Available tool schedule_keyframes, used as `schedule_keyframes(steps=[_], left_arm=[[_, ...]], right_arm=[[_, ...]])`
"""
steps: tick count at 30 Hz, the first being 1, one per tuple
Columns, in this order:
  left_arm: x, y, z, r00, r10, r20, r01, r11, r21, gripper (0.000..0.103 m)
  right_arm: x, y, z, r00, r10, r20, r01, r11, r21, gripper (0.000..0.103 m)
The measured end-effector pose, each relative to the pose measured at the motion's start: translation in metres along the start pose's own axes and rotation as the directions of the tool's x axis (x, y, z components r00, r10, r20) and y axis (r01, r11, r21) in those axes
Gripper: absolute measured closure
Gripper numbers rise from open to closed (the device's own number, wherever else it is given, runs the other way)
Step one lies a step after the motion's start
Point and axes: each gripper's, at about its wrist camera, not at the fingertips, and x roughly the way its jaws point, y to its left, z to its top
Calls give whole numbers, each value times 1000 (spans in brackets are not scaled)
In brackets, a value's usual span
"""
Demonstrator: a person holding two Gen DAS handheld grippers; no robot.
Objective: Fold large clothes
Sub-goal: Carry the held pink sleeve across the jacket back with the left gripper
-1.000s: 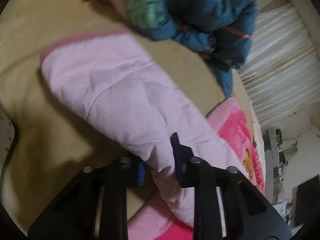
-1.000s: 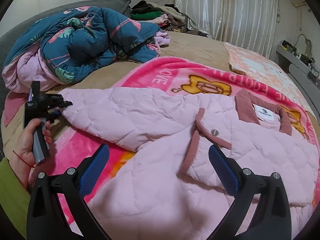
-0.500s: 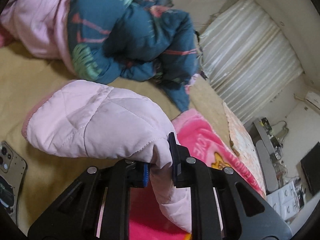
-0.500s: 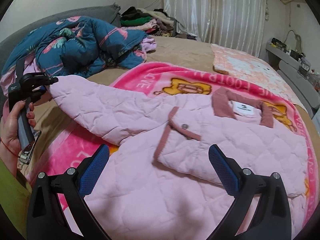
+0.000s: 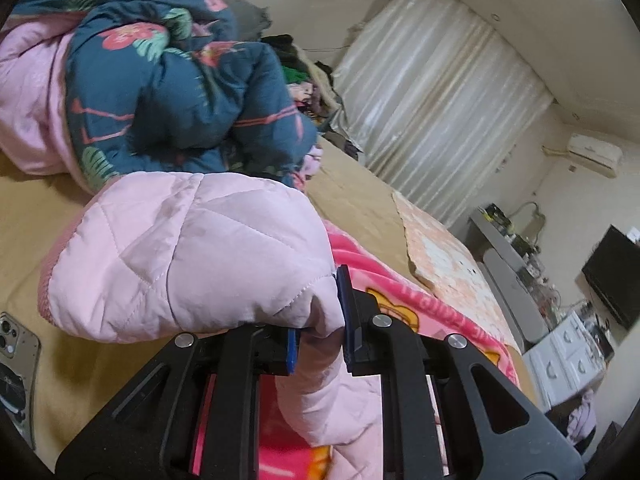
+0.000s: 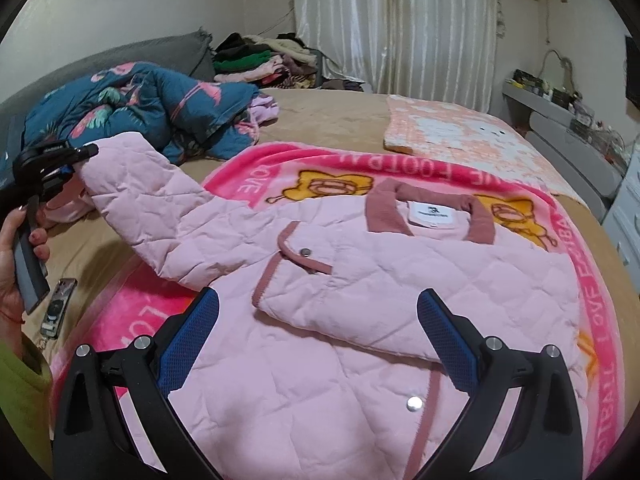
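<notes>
A pale pink quilted jacket with dusty-rose trim lies collar-away on a bright pink cartoon blanket. Its left sleeve is lifted off the bed, and my left gripper is shut on the sleeve near the cuff, with the cuff end drooping over the left finger. In the right wrist view that left gripper shows at the far left, held by a hand. My right gripper hovers open above the jacket's front, nothing between its blue pads.
A teal floral duvet is bunched at the bed's left rear, with a pile of clothes behind it. A phone lies on the tan sheet by the blanket's left edge. A peach mat, curtains and a shelf stand to the right.
The left gripper, shut on the sleeve, has risen and rolled, lifting the sleeve off the bed. The right gripper has shifted over the jacket toward the collar, still open.
</notes>
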Motion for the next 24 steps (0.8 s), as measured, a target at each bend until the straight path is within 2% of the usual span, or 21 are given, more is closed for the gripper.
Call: schedule_keyframes(steps=[12,17,24], left_arm=[[-6,-50,-15,996,-90,-18,91,990,111,94],[-10,-78,-27,987,-158,-43,163,969,184,94],[-11,-111,-47,976,-207,-64,216,946,243,94]], right_arm=[[-20,-41,-24,999,-39,1,39,995,89,4],[-25,-61,-30,998,-56,5,55,992,118,4],[-29,-85,-41,998,-68,-1,67,985,159,4]])
